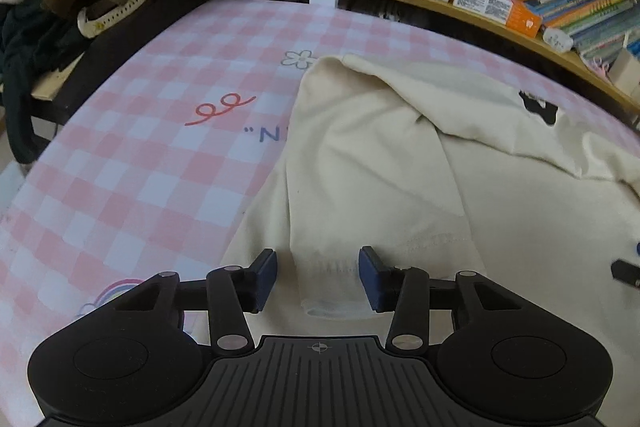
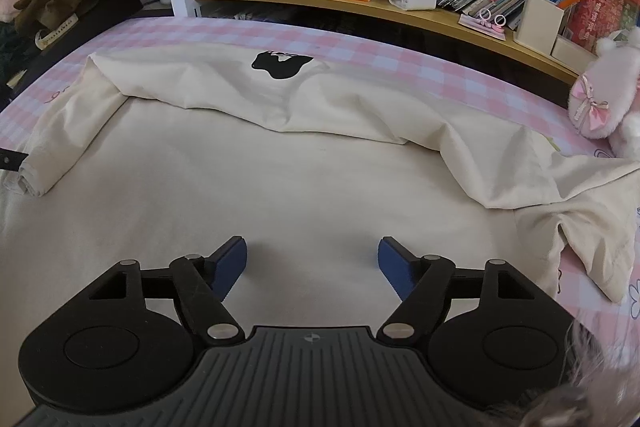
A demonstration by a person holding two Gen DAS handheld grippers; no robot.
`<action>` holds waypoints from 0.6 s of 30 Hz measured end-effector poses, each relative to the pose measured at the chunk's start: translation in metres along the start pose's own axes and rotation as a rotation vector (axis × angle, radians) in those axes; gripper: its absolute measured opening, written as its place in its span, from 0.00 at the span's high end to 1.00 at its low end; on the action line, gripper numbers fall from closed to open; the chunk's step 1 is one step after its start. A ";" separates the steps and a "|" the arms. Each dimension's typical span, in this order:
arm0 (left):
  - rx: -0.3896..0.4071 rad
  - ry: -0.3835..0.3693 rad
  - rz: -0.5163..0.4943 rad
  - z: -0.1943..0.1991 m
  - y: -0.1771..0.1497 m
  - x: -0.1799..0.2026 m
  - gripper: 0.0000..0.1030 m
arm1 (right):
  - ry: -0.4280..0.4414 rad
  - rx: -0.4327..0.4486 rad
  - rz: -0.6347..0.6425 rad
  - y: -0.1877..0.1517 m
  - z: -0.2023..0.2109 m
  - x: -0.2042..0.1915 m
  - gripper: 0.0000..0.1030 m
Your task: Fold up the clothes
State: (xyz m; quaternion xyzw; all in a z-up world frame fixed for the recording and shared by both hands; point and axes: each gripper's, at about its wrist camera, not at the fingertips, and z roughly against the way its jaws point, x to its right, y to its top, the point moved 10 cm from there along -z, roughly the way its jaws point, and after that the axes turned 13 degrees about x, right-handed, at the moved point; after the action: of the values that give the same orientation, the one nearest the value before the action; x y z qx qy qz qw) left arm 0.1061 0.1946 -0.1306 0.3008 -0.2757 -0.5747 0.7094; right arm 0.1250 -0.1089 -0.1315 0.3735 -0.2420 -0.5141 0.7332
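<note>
Cream sweatshirt (image 2: 280, 179) is lying spread over the pink checked table (image 1: 140, 147), just below the bookshelf (image 2: 360, 7). We are holding the left tool (image 1: 317, 277) astride its sleeve cuff (image 1: 328, 283), pads not pressing, and the right tool (image 2: 312, 263) spread above its body.

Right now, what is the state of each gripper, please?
Left gripper: open, jaws astride the sleeve cuff, not gripping.
Right gripper: open, holding nothing, over the cream garment.
</note>
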 end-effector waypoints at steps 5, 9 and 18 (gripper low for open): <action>0.007 -0.037 -0.029 0.001 0.001 0.007 0.97 | 0.000 0.000 0.000 0.000 0.000 0.000 0.29; 0.061 -0.039 -0.063 0.013 0.027 -0.005 0.97 | -0.001 0.001 -0.001 0.000 0.000 0.000 0.29; 0.201 0.250 -0.184 -0.018 0.150 -0.103 0.97 | -0.001 -0.006 0.003 0.000 0.000 0.000 0.29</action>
State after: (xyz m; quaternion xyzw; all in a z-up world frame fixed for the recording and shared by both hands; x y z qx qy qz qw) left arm 0.1971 0.3209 -0.0356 0.4632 -0.2127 -0.5649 0.6489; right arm 0.1247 -0.1086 -0.1315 0.3708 -0.2415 -0.5139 0.7349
